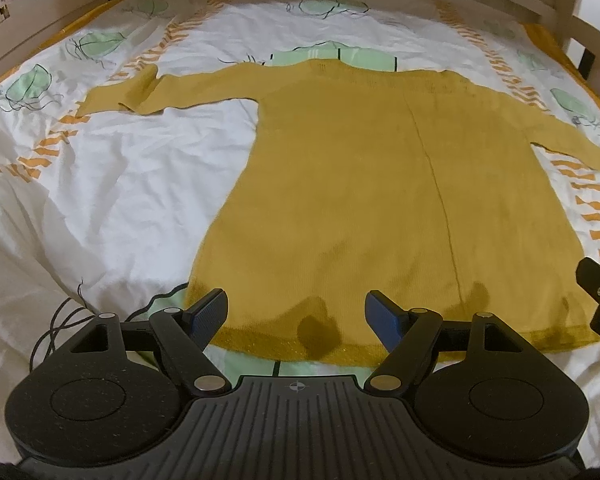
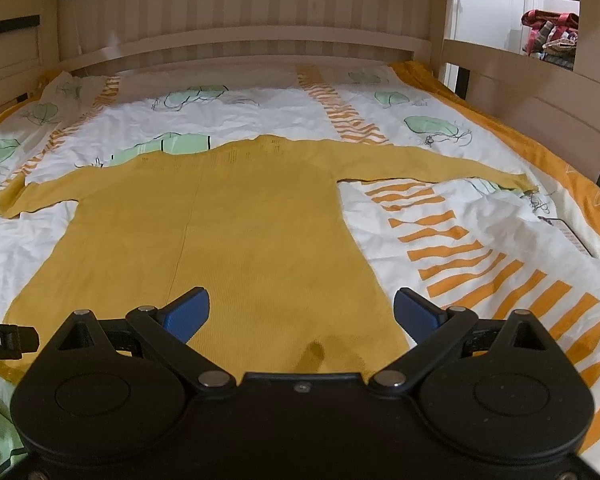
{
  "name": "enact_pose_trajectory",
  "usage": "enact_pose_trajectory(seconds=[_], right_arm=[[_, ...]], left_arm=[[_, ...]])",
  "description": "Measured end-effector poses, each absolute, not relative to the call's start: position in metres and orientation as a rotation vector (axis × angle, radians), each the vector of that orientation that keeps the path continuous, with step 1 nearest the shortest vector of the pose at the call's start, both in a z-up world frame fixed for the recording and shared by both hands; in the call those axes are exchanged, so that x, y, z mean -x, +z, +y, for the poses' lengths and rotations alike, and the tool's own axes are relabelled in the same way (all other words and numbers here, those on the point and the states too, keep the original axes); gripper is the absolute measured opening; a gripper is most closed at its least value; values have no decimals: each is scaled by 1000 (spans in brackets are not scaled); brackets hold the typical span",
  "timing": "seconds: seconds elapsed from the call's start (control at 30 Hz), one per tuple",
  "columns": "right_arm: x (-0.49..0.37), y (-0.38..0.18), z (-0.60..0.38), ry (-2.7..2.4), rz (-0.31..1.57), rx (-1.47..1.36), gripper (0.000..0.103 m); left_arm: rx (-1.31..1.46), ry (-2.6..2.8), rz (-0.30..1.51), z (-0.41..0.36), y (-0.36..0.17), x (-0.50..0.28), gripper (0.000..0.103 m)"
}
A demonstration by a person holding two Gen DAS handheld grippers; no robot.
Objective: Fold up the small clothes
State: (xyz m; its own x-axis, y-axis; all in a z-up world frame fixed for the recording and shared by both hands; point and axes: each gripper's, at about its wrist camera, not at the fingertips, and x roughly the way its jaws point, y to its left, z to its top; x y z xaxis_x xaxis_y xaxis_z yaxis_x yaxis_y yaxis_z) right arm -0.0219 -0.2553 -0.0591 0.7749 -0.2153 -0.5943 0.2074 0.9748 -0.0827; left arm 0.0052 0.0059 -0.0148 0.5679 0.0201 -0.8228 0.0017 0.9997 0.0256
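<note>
flat on the bed lies a mustard-yellow knit sweater [image 1: 360, 184], spread open with its hem toward the cameras and its neckline toward the far rail. a long seam line runs down the body from shoulder to hem. its sleeves reach out to either side: in the left wrist view one sleeve [image 1: 148, 92] stretches off to the left with its cuff end doubled over, and in the right wrist view the other sleeve [image 2: 440, 166] lies straight out to the right, its cuff near the orange border. a few darker patches show near the hem, possibly shadow rather than damp; the fisheye blur makes it hard to say.

the left gripper [image 1: 296, 312] hangs just above the hem, its blue pads spread wide with bare knit between them, pinching nothing. the right gripper [image 2: 302, 312] sits over the lower right part of the sweater, its jaws equally wide apart and empty, one pad over the knit and the other at the garment's side edge.

under the sweater is a white duvet cover [image 2: 480, 216] printed with pale green shapes and orange stripes, rumpled at the right. a pale wooden bed frame [image 2: 240, 40] with slats closes the far side.
</note>
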Motion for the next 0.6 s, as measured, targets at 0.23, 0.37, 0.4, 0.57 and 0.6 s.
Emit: enact_pose_trajectory(seconds=[0.23,0.37,0.4,0.57,0.6], right_arm=[[16,-61,-261,-194,672,-39,99],[10,-60,-268,-138,669,-100,99],[9,-61,-270,-123,666,-114,99],[0,-65,-297,65,621,-317,102],[-3,-69,-309,123,609,-421,103]], left_arm=[[2,0,979,8,-14,-11,75],[5,-2,961,8,-10,-19,75],[6,-2,955,8,-9,-22,75],[6,-22,918,9,-1,-40,75],[-2,-26,904,8,1,-44,75]])
